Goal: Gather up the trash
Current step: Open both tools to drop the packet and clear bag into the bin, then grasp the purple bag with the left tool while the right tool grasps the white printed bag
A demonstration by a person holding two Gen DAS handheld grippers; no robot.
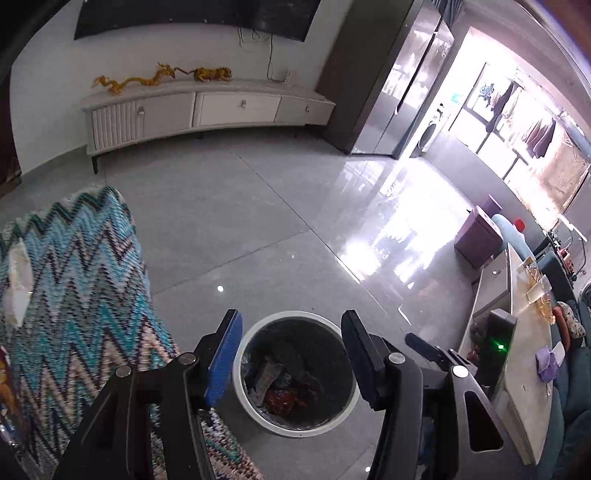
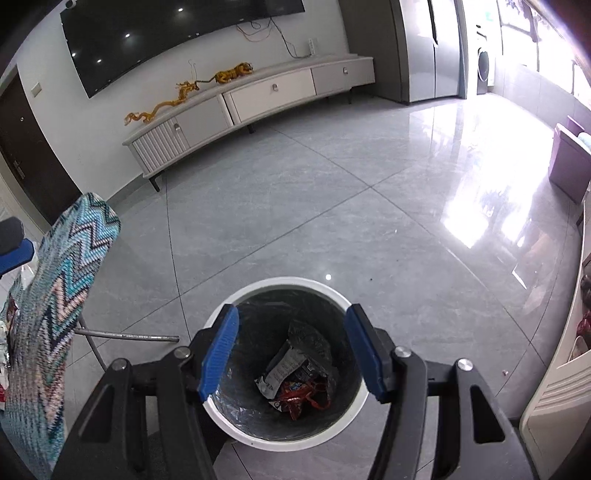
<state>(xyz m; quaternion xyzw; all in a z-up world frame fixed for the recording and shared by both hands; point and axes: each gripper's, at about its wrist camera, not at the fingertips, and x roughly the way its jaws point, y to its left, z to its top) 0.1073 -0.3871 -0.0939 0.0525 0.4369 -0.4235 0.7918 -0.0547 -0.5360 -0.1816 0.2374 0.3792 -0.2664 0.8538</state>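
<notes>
Here's the trash bin (image 2: 360,400), white rim, dark liner, sitting low and centre in the right wrist view on the grey tiled floor (image 2: 314,221). Down inside lies a crumpled silver-grey wrapper (image 2: 295,363) with a red wrapper (image 2: 299,397) beneath it, both resting at the bottom. The right gripper (image 2: 291,354) hangs right over the opening, blue pads spread wide, nothing between them, just the bin's mouth showing through the gap.

Over to the left wrist view: same bin (image 1: 245,397) at lower centre, the wrappers visible as a dark heap with a flash of red. The left gripper (image 1: 291,360) is above it too, fingers wide apart and empty. At the lower right of that frame, the other gripper's dark body with a green light (image 1: 500,347) shows just beside the left one.

Moving outward: a zigzag-patterned cloth (image 1: 81,280) in teal, white and pink fills the left side, draped over something, close beside the bin. A pale low table (image 1: 532,387) runs down the right edge, with a purple cloth (image 1: 546,363) on top. At the top of the frame, a long white TV cabinet (image 1: 207,110) stands against the wall with golden dragon (image 1: 133,79) and tiger (image 1: 214,73) figurines on it, and a dark screen (image 2: 173,33) is mounted above.
</notes>
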